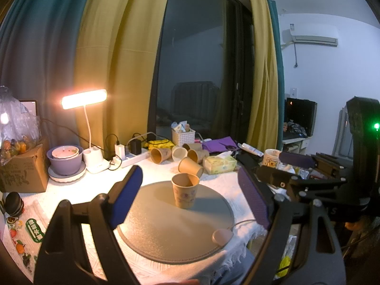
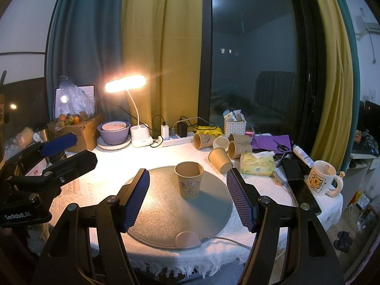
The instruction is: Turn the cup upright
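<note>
A brown paper cup [image 1: 184, 190] [image 2: 189, 179] with a faint flower print stands upright, mouth up, on a round grey mat [image 1: 175, 220] [image 2: 175, 204]. My left gripper [image 1: 190, 197] is open and empty, its blue pads wide apart on either side of the cup and nearer to me than it. My right gripper [image 2: 188, 197] is open and empty too, its pads either side of the cup and short of it. The right gripper also shows at the right of the left wrist view [image 1: 296, 166], and the left gripper at the left of the right wrist view [image 2: 57, 152].
Several paper cups [image 1: 190, 159] [image 2: 222, 147] lie on their sides behind the mat, next to a tissue pack [image 2: 257, 163]. A lit desk lamp [image 2: 125, 84], a purple bowl [image 2: 114, 131], a power strip [image 2: 175, 140], a white basket [image 2: 235, 125] and a bear mug [image 2: 323, 178] stand around. A pink puck [image 2: 187, 241] sits at the mat's front edge.
</note>
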A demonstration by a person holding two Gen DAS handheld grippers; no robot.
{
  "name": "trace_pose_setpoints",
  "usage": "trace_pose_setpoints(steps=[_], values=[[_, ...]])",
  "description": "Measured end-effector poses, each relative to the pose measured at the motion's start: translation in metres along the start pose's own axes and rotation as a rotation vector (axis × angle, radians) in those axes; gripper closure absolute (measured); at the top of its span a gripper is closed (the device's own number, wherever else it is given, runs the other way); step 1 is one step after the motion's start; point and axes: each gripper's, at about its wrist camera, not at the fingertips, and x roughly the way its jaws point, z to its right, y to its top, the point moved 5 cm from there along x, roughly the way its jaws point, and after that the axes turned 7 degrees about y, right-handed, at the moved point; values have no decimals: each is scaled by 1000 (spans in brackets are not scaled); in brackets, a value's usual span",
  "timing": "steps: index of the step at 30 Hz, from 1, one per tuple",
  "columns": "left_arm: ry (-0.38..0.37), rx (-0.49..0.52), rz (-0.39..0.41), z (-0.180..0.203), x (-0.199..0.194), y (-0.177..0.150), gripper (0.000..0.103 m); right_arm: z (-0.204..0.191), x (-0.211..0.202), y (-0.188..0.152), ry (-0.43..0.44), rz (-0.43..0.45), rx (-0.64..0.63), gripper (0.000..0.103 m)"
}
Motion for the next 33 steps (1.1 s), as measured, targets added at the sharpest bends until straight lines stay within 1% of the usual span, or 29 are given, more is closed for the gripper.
trace_pose_setpoints(steps=[20,33], values=[[-3,-2,-2,-1,0,0,19,-4,1,-4,11,-7,7,32],[4,-13,-5,1,-2,-5,19,-4,2,-3,11,-9,7,32]])
